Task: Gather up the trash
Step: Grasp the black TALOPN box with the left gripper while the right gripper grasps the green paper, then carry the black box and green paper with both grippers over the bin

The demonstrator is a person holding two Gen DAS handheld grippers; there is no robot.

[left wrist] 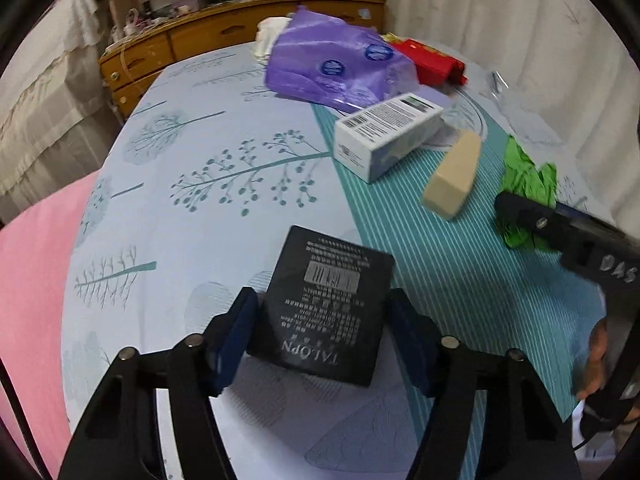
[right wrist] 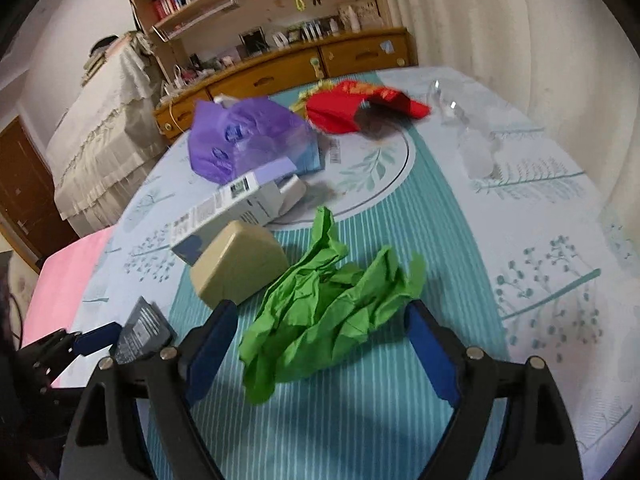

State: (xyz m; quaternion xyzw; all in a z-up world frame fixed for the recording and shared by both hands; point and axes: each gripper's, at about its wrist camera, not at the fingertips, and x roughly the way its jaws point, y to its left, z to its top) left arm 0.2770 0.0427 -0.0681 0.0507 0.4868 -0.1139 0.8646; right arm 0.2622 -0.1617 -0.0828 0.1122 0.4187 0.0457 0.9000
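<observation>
1. The left gripper (left wrist: 322, 322) has the black box (left wrist: 324, 304) between its jaws. The box lies flat on the bench (left wrist: 192, 216) with its printed side up, and the blue pads sit right at its two side edges. Whether they actually press on it cannot be told from the left wrist view (a thin gap seems to show on one side).
2. The right gripper (right wrist: 320, 344) has its jaws set wide apart around the crumpled green paper (right wrist: 324, 308). The paper rests on the striped teal part of the cloth, its near half lying between the pads, and neither pad touches it.
3. Just beyond the green paper sits a beige wedge-shaped box (right wrist: 240, 268), and behind that a white carton (right wrist: 228, 208) with barcodes, lying on its side.
4. Further back lie a purple plastic bag (right wrist: 244, 136) and a red packet (right wrist: 352, 108), near the far edge of the bench.
5. From the right wrist view, the left gripper and its black box appear at the lower left, well apart from the green paper.
</observation>
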